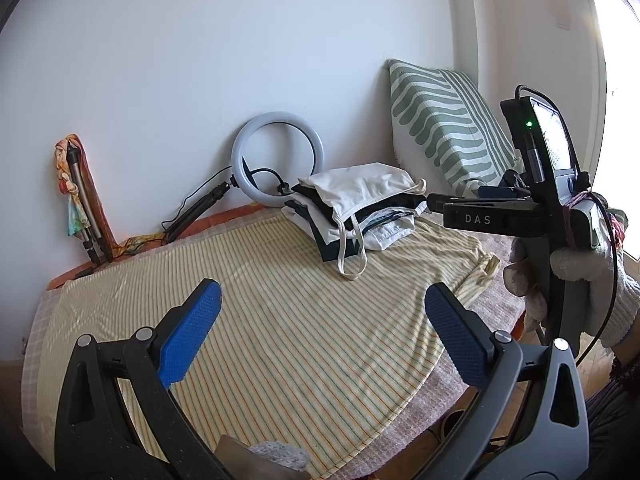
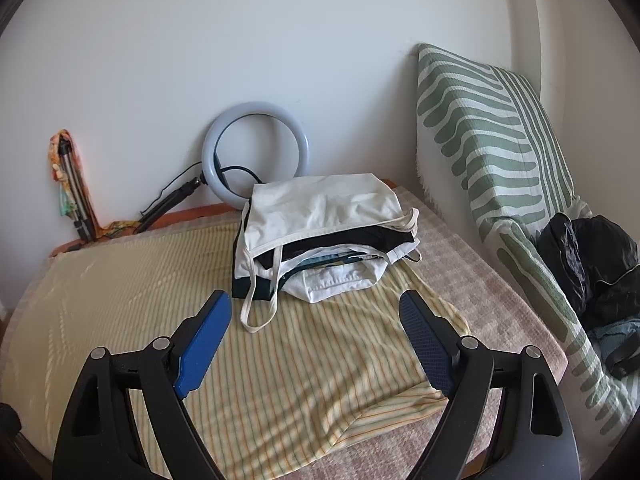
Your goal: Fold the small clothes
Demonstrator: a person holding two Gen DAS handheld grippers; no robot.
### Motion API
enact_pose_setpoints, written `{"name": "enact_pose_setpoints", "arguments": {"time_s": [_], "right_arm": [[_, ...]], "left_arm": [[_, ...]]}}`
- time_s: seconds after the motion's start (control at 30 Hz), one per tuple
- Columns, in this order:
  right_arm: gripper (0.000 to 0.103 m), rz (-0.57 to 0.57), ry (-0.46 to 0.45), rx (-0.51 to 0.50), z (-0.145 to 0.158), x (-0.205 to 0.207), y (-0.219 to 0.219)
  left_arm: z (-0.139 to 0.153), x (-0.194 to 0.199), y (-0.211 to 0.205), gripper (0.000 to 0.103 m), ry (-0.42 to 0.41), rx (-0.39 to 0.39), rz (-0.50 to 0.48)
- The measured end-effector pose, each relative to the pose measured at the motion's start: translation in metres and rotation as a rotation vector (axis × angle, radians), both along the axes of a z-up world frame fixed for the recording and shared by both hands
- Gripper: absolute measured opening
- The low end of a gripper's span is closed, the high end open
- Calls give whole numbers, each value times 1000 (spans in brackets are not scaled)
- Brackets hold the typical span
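A yellow striped garment (image 2: 280, 364) lies spread flat, slightly rippled, beneath both grippers' empty, wide-apart jaws.

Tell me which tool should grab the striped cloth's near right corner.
Right. The right tool is open, with that corner of the yellow striped cloth just beside its right finger. The left tool, also open, hangs over the cloth's middle.

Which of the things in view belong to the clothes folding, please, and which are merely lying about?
For the job:
striped yellow garment
stack of folded clothes
left claw
right claw

Lying about:
ring light
green-striped cushion
tripod
black bag
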State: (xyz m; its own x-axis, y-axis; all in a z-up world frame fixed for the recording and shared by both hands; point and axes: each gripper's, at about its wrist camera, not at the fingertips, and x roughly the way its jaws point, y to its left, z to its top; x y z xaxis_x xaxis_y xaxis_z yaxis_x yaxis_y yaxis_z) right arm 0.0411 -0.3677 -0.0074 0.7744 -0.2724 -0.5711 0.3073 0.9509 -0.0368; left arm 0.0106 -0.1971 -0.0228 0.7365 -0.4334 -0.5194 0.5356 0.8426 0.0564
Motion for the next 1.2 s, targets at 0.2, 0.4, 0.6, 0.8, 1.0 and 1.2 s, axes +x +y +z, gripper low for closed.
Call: {"name": "enact_pose_setpoints", "arguments": {"time_s": [0.2,0.4,0.6,0.8,1.0,1.2], "right_arm": [[86,5,5,0,-2,1,0],[86,11,12,-5,-3,2,2],[86,16,17,-6,-5,2,3],[86,16,17,-5,-5,2,3],[86,15,20,-6,-5,3,3],[86,20,25,-7,-7,3,5]], "left_arm": [[0,0,0,103,-1,1,0],[1,0,1,103,-3,1,-1],[1,-1,0,103,-4,1,0],[1,-1,1,103,-5,1,-1],[1,-1,0,103,-6,1,1],[1,-2,1,103,-8,2,0]]}}
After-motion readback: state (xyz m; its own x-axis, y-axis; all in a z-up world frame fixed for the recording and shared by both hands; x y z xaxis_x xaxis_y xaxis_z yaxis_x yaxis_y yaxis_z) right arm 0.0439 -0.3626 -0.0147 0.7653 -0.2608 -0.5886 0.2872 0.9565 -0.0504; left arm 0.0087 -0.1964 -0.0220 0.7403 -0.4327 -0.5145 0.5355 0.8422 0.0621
